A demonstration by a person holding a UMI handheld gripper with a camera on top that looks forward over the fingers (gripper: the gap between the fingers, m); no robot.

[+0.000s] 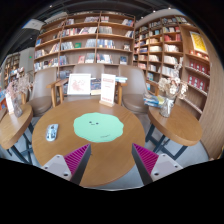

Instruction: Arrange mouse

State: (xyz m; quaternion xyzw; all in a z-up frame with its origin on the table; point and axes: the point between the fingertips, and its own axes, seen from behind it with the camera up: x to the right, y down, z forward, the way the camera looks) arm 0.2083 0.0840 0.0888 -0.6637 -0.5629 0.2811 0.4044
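A small grey and blue mouse [52, 131] lies on the round wooden table [115, 150], to the left of a round mint-green mat [98, 126] at the table's middle. My gripper [110, 160] is above the table's near edge, fingers spread wide with nothing between them. The left finger's pink pad [73, 156] and the right finger's pink pad [146, 157] both show. The mouse is ahead and left of the left finger.
Two upright sign cards [80, 85] [107, 89] stand at the table's far side. Chairs [43, 90] ring the table. Another wooden table [180, 118] stands to the right, one more to the left [12, 125]. Bookshelves [90, 40] line the back.
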